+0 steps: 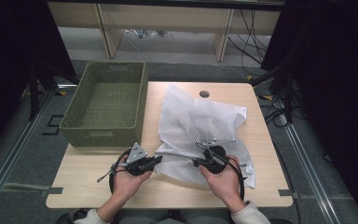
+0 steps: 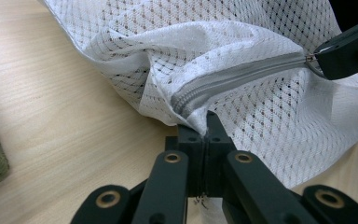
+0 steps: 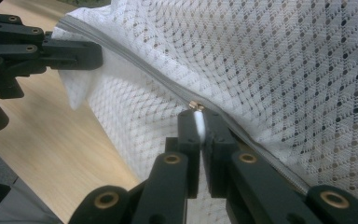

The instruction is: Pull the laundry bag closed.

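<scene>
A white diamond-mesh laundry bag (image 1: pixel 200 130) lies crumpled on the pale wood-grain table (image 1: pixel 88 186), right of a woven green basket (image 1: pixel 107 102). The left hand-held gripper (image 2: pixel 206 122) pinches the bag's corner at the grey zipper (image 2: pixel 233 77); the right hand-held gripper (image 3: pixel 199 114) clamps the metal zipper pull (image 3: pixel 196 106).

Mesh bag's (image 1: pixel 200 126) contents, and zipper pull (image 3: pixel 196 106) between the jaws, hidden.

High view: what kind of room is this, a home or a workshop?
Probably a lab or recording setup, not a home: a bare wooden table on grey floor, loose cables behind it, and dark curtains at both sides.
</scene>
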